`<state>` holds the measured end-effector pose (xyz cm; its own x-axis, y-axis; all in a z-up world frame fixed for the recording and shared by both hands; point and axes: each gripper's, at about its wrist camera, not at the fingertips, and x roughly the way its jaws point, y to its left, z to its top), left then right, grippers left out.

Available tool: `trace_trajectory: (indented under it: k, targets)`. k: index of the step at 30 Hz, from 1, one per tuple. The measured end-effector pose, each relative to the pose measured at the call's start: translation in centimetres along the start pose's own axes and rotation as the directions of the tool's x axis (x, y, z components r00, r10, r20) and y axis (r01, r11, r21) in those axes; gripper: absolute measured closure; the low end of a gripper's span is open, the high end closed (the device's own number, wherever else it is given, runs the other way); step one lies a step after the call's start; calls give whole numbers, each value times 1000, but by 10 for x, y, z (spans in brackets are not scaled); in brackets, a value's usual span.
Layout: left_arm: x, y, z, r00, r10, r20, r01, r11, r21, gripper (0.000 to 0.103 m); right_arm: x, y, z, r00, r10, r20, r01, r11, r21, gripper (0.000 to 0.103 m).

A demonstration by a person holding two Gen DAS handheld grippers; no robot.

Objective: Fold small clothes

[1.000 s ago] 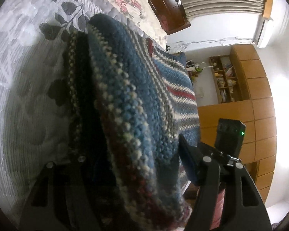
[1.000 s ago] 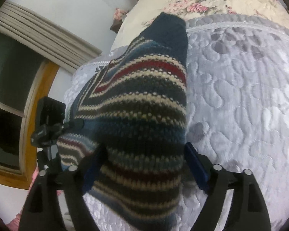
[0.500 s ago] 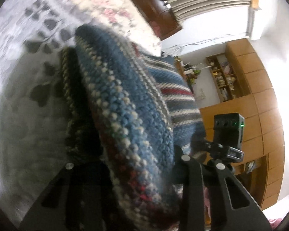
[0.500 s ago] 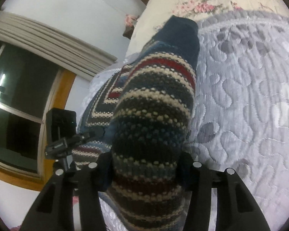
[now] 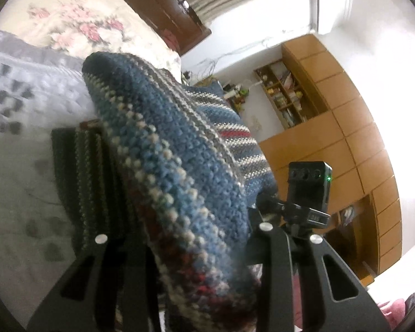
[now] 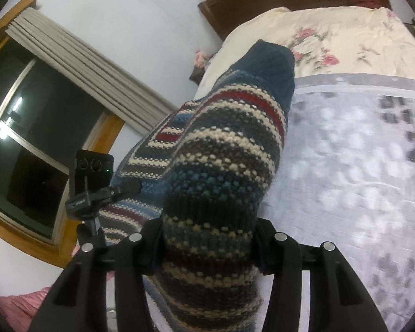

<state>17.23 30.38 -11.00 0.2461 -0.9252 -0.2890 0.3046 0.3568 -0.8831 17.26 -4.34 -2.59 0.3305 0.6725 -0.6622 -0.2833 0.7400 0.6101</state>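
A small striped knitted sweater (image 5: 174,166) in blue, cream, grey and red is lifted off the bed, held at both ends. My left gripper (image 5: 185,249) is shut on one bunched edge of it. In the right wrist view the same sweater (image 6: 221,160) rises from my right gripper (image 6: 207,238), which is shut on its other edge. A dark knitted part (image 5: 80,171) hangs down toward the bedspread. The right gripper's camera body (image 5: 310,182) shows past the sweater in the left view, and the left one's (image 6: 94,171) in the right view.
Below lies a grey quilted bedspread (image 6: 359,171) with a dark leaf pattern, and beyond it a cream floral cover (image 6: 332,38) against a dark wooden headboard (image 6: 262,2). A curtained window (image 6: 41,105) is on one side, wooden cabinets (image 5: 345,138) on the other.
Both grippers have closed in on the sweater and lifted it higher; the views have tilted up, showing more headboard, window and cabinets.
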Motion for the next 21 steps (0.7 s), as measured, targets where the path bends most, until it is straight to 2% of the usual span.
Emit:
trace_trajectory:
  k: [4, 9, 12, 15, 21]
  targets:
    - [49, -9, -12, 998, 30, -52, -30, 1000, -2, 72, -25, -39, -12, 1000, -22, 15, 21, 998, 56, 53]
    - [100, 7, -28, 986, 127, -111, -129, 992, -5, 71, -19, -97, -32, 1000, -24, -16, 26, 988, 153, 53]
    - [110, 19, -33, 984, 141, -112, -145, 989, -29, 69, -7, -117, -44, 1000, 13, -23, -8, 980, 198, 53]
    - [111, 23, -38, 984, 150, -101, -155, 987, -40, 64, -5, -133, -52, 999, 38, -32, -31, 980, 195, 52]
    - [98, 10, -48, 973, 217, -83, -221, 974, -47, 55, -15, -141, -57, 998, 38, -53, -27, 982, 187, 40]
